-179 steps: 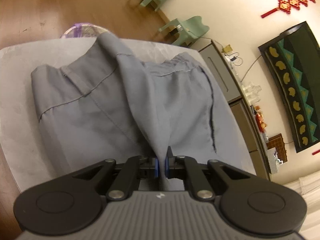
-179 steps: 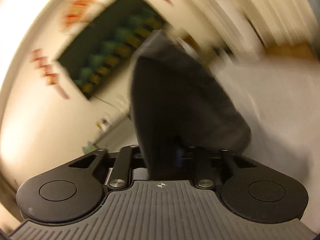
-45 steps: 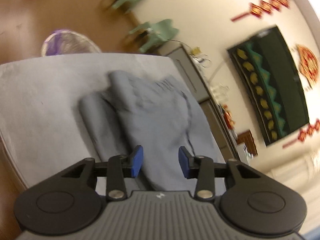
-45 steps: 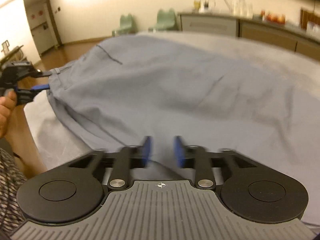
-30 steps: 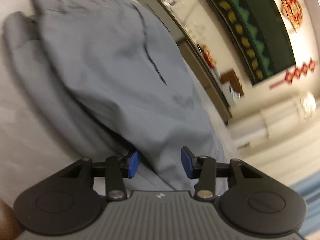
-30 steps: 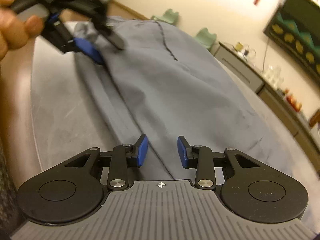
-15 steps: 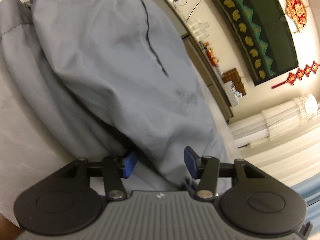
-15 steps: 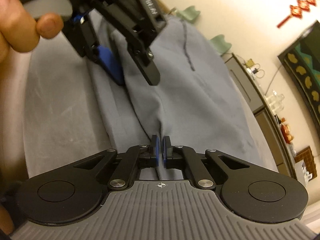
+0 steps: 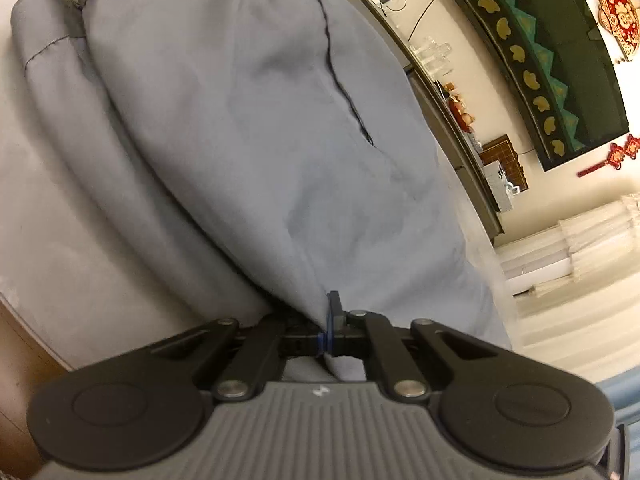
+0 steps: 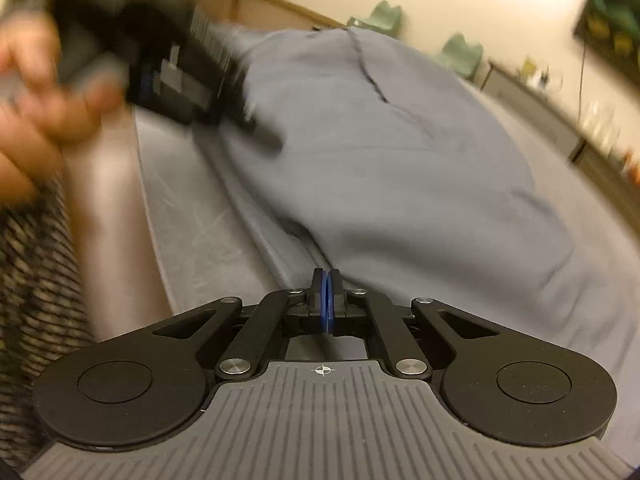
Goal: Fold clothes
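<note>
One pair of grey trousers [image 9: 256, 128] lies folded on your bench [image 9: 52, 240]. Your left tool [image 9: 326, 320] is clenched on its near edge; your right tool [image 10: 326, 300] is clenched with nothing in it, beside that edge.

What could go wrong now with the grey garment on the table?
1. The left gripper pinches only the near edge of the grey garment, so the lower layer could stay behind or the cloth slip out.
2. The right gripper seems shut with no cloth clearly between its jaws; lifting might drag one side only.
</note>
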Tool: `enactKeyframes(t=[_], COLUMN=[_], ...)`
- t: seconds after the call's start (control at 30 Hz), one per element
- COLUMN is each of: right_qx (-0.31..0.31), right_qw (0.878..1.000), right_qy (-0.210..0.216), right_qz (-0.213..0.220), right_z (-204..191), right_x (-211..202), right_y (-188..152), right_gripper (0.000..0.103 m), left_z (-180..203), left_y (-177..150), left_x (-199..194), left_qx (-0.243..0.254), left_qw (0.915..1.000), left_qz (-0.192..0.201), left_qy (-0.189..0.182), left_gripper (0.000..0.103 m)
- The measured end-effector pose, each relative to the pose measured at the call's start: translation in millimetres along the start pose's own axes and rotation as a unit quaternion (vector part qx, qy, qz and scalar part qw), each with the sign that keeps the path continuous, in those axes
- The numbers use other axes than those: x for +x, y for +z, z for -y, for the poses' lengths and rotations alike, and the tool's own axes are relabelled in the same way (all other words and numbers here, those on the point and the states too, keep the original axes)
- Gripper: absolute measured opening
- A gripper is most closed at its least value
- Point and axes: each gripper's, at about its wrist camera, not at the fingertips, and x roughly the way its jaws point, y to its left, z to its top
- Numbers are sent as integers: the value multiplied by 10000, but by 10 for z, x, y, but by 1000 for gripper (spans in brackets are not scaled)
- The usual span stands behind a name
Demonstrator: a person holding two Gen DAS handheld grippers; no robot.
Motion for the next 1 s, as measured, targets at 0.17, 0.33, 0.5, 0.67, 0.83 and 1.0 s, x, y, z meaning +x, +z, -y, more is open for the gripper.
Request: enactKeyframes(t=[0.17, 0.33, 0.5, 0.67, 0.83, 1.0], right_qx=[1834, 3510, 5244, 6131, 6730, 6363], right_qw=[9819, 9192, 7940, 6621, 6659, 7347], right_qy=[-327, -1773, -2838, -3891, -2930, -2069], right_qz=[340, 225, 1181, 1851, 1331, 1119], right_z=[778, 1706, 2163, 2561, 2945, 3088], right_x=[-551, -1220, -2334, -3206, -3254, -3036], right_y=[-604, -1778, -2809, -3401, -3806, -3630], right_gripper=[37, 32, 64, 84, 84, 19], left_z=[9, 46, 84, 197, 296, 253], left_y=[2, 1, 19, 28, 42, 25], left_x=[-39, -125, -133, -10, 52, 43], left_qx=[30, 97, 77, 148, 242, 294], left_qw=[10000, 9995, 9987, 9992, 9991, 9991], left_qz=[69, 277, 417, 315, 326, 298], left_qy=[53, -141, -289, -199, -142, 21], left_gripper=[5, 8, 14, 19, 26, 26])
